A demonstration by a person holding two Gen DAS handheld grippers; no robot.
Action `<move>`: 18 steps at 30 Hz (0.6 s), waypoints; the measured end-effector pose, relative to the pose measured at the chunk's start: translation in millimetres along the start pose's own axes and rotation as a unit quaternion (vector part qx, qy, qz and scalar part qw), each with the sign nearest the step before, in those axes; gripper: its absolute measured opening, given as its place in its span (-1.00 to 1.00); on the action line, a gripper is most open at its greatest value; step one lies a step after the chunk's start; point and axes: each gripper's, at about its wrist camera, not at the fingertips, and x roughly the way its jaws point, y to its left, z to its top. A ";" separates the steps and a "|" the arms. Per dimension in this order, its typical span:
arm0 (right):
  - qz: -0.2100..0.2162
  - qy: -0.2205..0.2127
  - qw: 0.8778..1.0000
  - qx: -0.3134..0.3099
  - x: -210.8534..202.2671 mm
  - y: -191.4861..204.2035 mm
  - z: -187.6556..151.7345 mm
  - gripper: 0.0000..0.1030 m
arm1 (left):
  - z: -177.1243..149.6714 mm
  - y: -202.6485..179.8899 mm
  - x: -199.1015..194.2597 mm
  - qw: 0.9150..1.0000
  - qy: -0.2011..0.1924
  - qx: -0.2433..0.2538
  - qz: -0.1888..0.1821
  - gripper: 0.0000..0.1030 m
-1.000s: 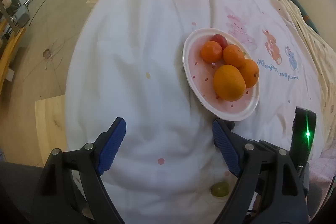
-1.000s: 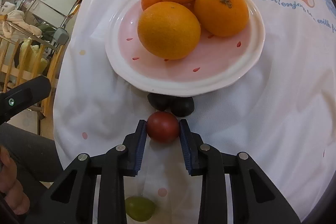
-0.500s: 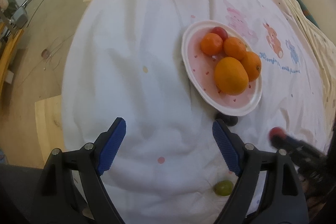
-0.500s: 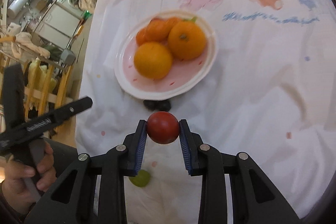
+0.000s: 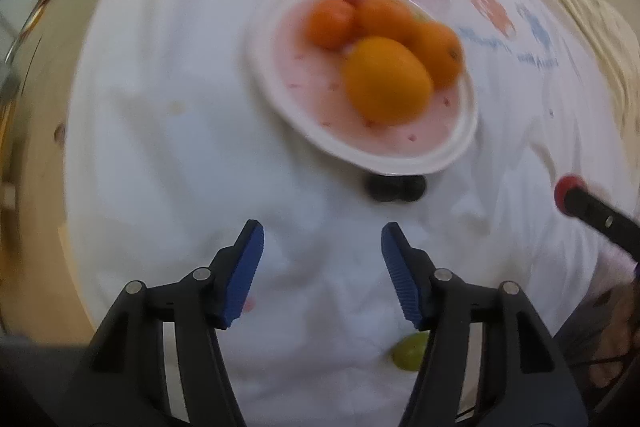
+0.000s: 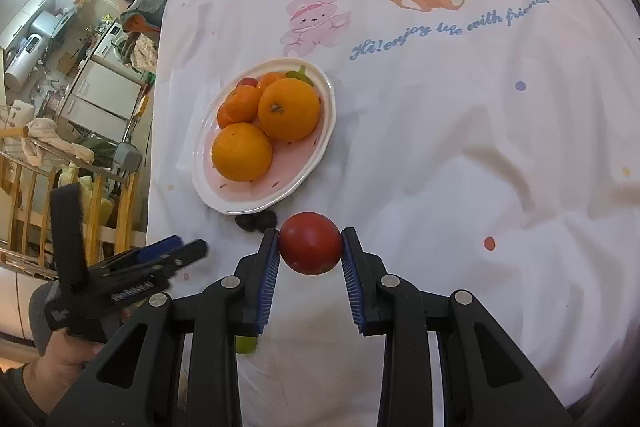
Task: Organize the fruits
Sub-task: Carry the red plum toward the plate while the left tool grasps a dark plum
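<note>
A white cloth (image 6: 460, 155) printed with cartoon animals, a line of blue script and small coloured dots is spread over the surface and is wrinkled in places. An oval plate (image 6: 326, 131) with fruit is set directly on it. Two dark small fruits (image 6: 256, 221) are found touching the near rim of the plate. A green fruit (image 5: 408, 351) is seen nearer the front edge, apart from them.

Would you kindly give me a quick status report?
Right tool shut on red fruit, clear of plate. Left tool just been closing, nothing between. Green fruit, dark fruits on cloth.
</note>
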 end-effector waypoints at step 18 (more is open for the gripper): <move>-0.003 0.006 1.000 -0.024 3.0 4.7 3.4 -0.36 | 19.6 -30.6 35.7 0.997 -0.006 0.062 -0.048 -0.55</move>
